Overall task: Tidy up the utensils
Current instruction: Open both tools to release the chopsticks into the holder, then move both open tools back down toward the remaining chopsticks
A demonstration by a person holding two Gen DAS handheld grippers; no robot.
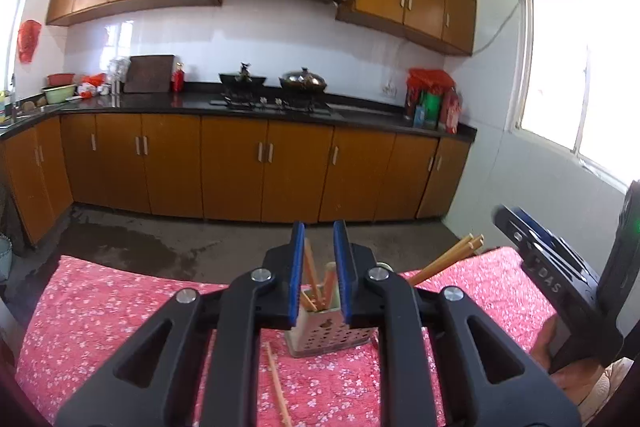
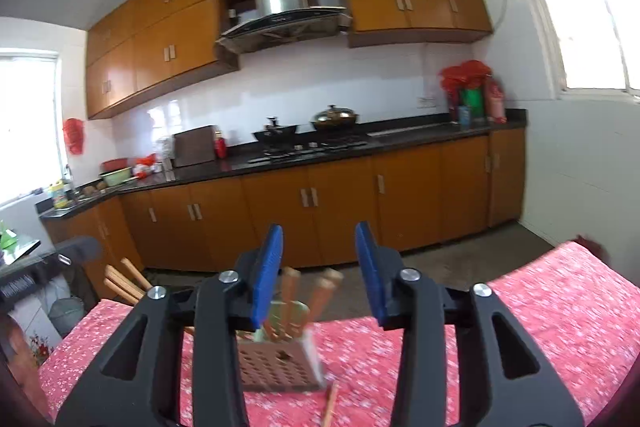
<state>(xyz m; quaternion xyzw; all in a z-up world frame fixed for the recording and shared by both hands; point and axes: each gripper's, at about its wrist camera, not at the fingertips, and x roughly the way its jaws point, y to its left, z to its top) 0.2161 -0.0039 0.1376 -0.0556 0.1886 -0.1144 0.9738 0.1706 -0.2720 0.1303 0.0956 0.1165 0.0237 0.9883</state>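
A loose chopstick lies on the red flowered cloth of the desk, just in front of the perforated holder. The holder stands upright with several chopsticks leaning inside it. The left gripper hangs over the holder, jaws slightly spread and pinching nothing. The right gripper hangs beside it, jaws spread wider, also empty. Beyond the holder, cabinets carry a stove.

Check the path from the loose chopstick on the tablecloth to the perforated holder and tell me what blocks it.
Nothing visible blocks it. The loose chopstick lies on the red floral tablecloth just in front of the perforated chopstick holder, with only bare cloth between. The holder already has several chopsticks standing in its open top.
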